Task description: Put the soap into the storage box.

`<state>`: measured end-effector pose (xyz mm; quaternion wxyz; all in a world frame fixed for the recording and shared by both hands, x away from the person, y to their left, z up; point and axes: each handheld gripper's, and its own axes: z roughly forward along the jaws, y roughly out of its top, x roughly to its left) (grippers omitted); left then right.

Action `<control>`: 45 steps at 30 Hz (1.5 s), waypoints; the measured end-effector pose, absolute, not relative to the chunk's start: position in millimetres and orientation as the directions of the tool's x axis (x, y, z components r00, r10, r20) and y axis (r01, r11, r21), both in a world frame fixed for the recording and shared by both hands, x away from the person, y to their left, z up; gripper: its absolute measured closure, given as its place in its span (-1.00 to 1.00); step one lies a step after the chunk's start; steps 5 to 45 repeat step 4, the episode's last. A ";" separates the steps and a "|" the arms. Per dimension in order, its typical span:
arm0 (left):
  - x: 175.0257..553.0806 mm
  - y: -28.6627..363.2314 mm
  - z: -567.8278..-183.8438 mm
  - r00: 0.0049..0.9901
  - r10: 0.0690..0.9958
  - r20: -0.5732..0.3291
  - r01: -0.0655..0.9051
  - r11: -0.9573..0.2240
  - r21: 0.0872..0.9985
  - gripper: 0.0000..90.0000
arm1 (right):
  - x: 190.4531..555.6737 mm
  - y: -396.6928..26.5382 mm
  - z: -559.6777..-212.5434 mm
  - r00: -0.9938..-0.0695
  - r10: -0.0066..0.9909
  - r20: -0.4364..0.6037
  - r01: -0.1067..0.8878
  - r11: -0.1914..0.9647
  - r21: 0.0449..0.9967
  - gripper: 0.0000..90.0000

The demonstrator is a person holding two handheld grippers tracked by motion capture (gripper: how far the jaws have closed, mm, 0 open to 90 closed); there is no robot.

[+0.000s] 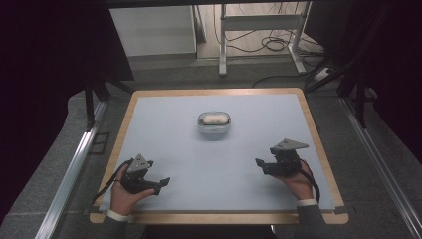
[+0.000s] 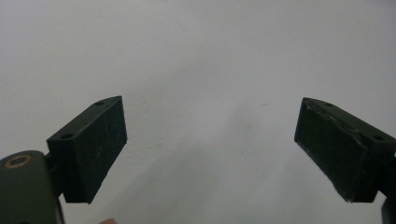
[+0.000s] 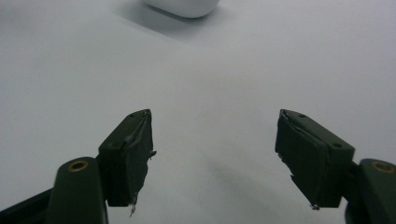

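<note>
Work not begun: white case untouched at desk centre.
I see the white case (image 1: 213, 122) mid-desk (image 1: 164, 149), well apart from both; left claw (image 1: 160, 183) wide and empty, right claw (image 1: 261, 166) wide and empty; approach and grasp remain.

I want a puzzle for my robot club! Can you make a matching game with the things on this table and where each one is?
Things:
1. left gripper
2. right gripper
3. white case
4. table

Places:
A. middle, toward the far edge
B. near corner at the picture's left
C. under everything, with a wooden rim
D. near the right edge, open and holding nothing

Pairs: 1-B, 2-D, 3-A, 4-C
</note>
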<state>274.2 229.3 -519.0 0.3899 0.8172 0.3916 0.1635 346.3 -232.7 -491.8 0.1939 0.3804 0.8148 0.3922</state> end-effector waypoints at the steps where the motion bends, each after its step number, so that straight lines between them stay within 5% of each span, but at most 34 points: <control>1: 274.4 229.5 -519.0 0.640 0.767 -0.039 0.512 -0.388 0.767 -0.78 | 345.6 -233.3 -491.6 -0.630 0.776 -0.027 0.467 0.406 0.786 -0.47; 45: 274.7 229.9 -518.6 0.639 0.769 -0.040 0.511 -0.385 0.769 -0.78 | 345.9 -236.3 -492.4 -0.602 0.797 -0.053 0.464 0.404 0.789 -0.51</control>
